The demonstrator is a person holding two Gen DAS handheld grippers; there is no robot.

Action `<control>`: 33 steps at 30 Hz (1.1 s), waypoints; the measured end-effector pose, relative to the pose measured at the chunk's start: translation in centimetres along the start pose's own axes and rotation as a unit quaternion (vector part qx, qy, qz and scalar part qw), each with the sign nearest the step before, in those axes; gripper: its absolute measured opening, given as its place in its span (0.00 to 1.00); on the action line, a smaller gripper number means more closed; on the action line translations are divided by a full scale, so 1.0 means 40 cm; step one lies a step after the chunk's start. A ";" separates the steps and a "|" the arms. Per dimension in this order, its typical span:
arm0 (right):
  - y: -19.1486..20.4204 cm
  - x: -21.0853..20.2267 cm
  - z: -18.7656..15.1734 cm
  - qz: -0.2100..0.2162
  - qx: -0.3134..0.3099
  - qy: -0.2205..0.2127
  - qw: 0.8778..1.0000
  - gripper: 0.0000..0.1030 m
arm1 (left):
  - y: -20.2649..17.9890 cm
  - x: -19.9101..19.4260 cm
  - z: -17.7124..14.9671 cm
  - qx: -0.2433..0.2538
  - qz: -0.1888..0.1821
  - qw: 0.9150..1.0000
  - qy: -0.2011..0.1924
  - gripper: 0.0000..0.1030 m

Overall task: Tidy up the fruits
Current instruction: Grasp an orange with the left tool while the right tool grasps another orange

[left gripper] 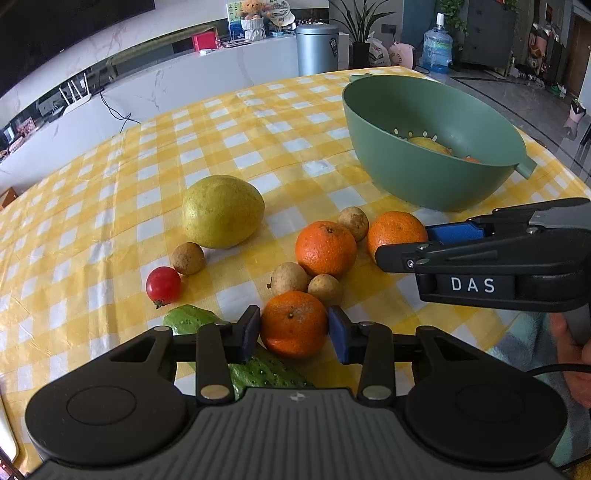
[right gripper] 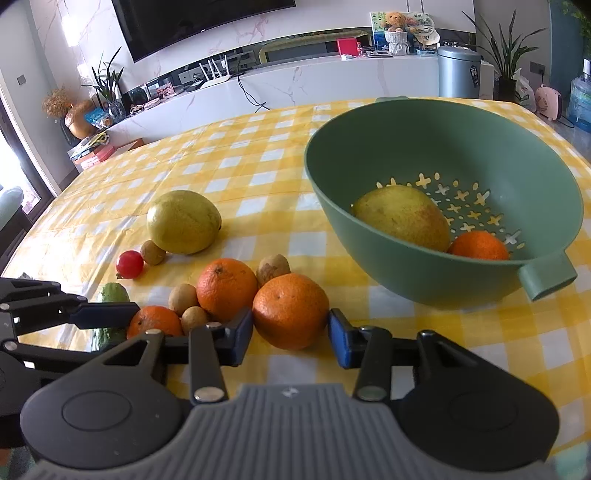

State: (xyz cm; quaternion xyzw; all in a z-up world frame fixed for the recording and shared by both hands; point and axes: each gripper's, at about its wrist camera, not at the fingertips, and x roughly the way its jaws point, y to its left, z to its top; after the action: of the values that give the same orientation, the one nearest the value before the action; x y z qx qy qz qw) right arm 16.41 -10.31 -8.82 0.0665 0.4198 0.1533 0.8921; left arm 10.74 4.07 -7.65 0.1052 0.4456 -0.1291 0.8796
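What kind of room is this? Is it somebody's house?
Probably a home living and dining room. A big dark TV hangs on the wall, a teddy bear sits on the long counter, and fruit lies on a table with a yellow checked tablecloth beside a green colander bowl.

Two close downward wrist views, shared oranges (left gripper: 325, 248).

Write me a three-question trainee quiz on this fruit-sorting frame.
1. True or false: the green colander already holds a pear and a tangerine.
2. How many tangerines lie on the checked tablecloth?
3. What is each gripper closed on? A) a longan B) a tangerine C) the cherry tomato

Key: 1 true; 2 three; 3 B: left gripper and right gripper each grip one.
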 end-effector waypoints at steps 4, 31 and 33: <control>-0.001 -0.014 -0.004 0.001 0.000 -0.007 1.000 0.40 | 0.004 -0.013 0.003 -0.012 0.004 1.000 -0.008 0.43; -0.060 -0.306 0.028 -0.018 -0.037 -0.139 0.989 0.40 | -0.028 -0.200 0.146 -0.136 -0.039 0.985 -0.101 0.43; -0.073 -0.320 0.042 -0.026 -0.042 -0.146 0.988 0.40 | -0.051 -0.201 0.164 -0.126 -0.039 0.985 -0.107 0.43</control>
State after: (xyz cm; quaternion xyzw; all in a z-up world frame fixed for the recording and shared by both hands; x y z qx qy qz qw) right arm 10.64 -17.28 0.86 0.0392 0.2801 0.1365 0.9494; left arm 10.48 1.26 2.54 -0.0385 0.3654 -0.1168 0.9227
